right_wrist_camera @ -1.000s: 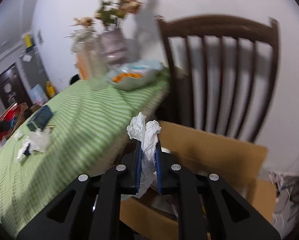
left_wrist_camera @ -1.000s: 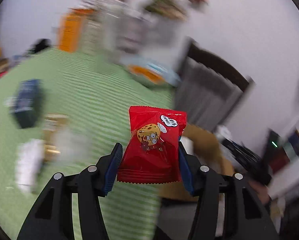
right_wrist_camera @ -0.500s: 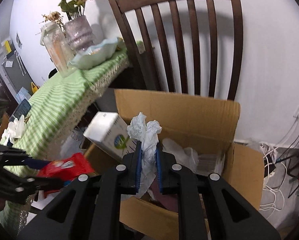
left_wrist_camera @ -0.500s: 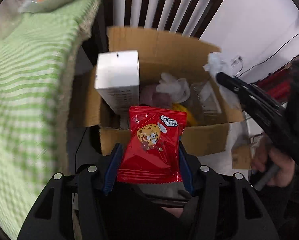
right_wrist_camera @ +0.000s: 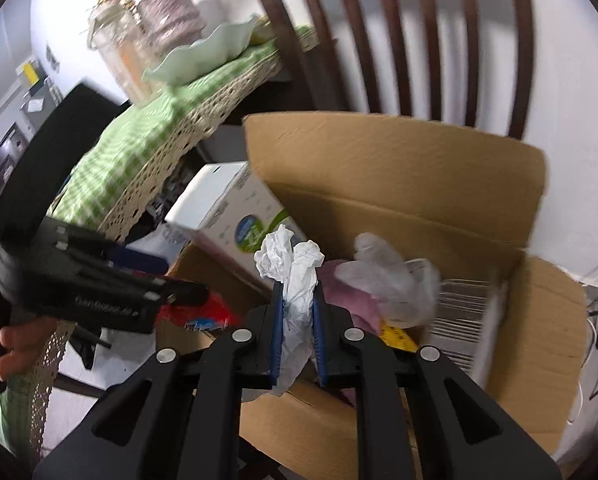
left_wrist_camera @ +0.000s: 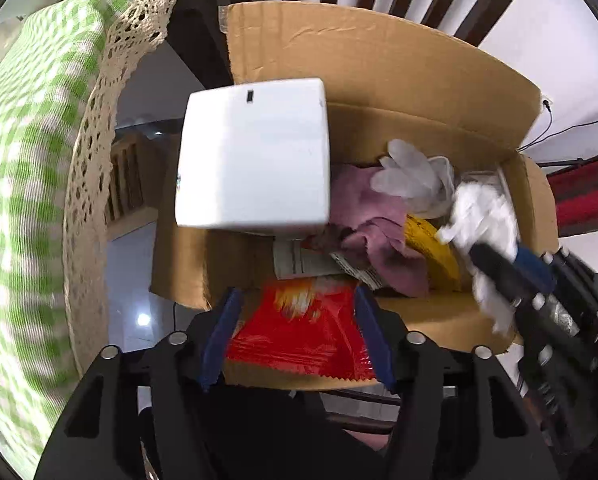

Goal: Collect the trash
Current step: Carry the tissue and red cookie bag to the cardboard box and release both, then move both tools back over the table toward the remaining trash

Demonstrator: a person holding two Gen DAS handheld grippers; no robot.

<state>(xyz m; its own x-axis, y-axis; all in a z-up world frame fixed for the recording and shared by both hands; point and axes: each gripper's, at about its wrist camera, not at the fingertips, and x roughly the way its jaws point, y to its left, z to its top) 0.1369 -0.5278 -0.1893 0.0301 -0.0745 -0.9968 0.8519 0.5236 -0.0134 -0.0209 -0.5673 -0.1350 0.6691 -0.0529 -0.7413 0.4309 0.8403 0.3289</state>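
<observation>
black claw (right_wrist_camera: pixel 297 320), blue pads (right_wrist_camera: pixel 277 332); silver screws

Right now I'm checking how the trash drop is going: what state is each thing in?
Left tongs: opening, red snack packet still between them, above the box edge.
Right tongs: shut on crumpled white paper.
Cardboard box: flaps open, part filled.
White carton: tilted, sticking out of the box.
</observation>
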